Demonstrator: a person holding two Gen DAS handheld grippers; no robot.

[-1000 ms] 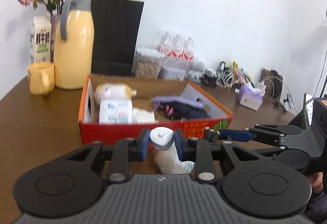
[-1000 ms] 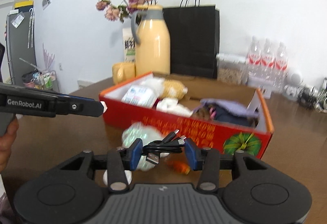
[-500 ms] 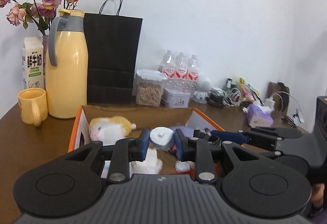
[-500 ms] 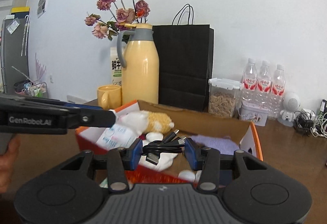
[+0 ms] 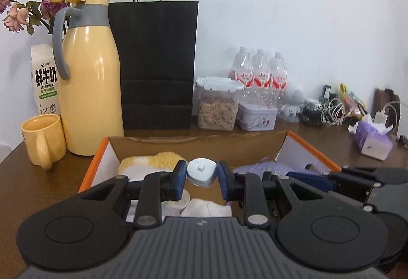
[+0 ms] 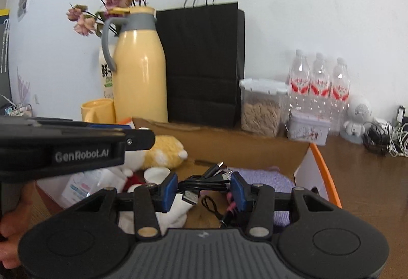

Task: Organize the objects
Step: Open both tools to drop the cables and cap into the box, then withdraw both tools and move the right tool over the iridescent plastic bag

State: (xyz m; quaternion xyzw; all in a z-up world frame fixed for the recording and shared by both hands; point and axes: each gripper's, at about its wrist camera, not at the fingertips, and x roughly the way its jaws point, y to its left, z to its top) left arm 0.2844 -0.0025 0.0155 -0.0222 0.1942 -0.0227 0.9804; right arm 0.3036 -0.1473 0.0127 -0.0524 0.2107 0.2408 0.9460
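My left gripper [image 5: 201, 178] is shut on a small white charger block [image 5: 202, 172] and holds it over the open red-orange cardboard box [image 5: 308, 151]. My right gripper [image 6: 204, 187] is shut on a coiled black USB cable [image 6: 204, 183] and holds it above the same box [image 6: 323, 169]. Inside the box lie a yellow-and-white plush toy [image 6: 163, 151], white socks [image 5: 206, 207], a tissue pack [image 6: 79, 187] and a purple cloth [image 6: 260, 174]. The left gripper shows at the left of the right wrist view [image 6: 142, 137].
Behind the box stand a yellow thermos jug [image 5: 89, 80], a yellow mug [image 5: 43, 141], a milk carton [image 5: 44, 80], a black paper bag [image 5: 155, 65], a food jar [image 5: 218, 103], water bottles [image 5: 260, 75] and a tin [image 5: 256, 116]. Cables [image 5: 321, 110] and a tissue box [image 5: 372, 138] lie to the right.
Both grippers have risen from table level in front of the box and moved forward over it, each still holding its item. The box interior is now below the fingers.
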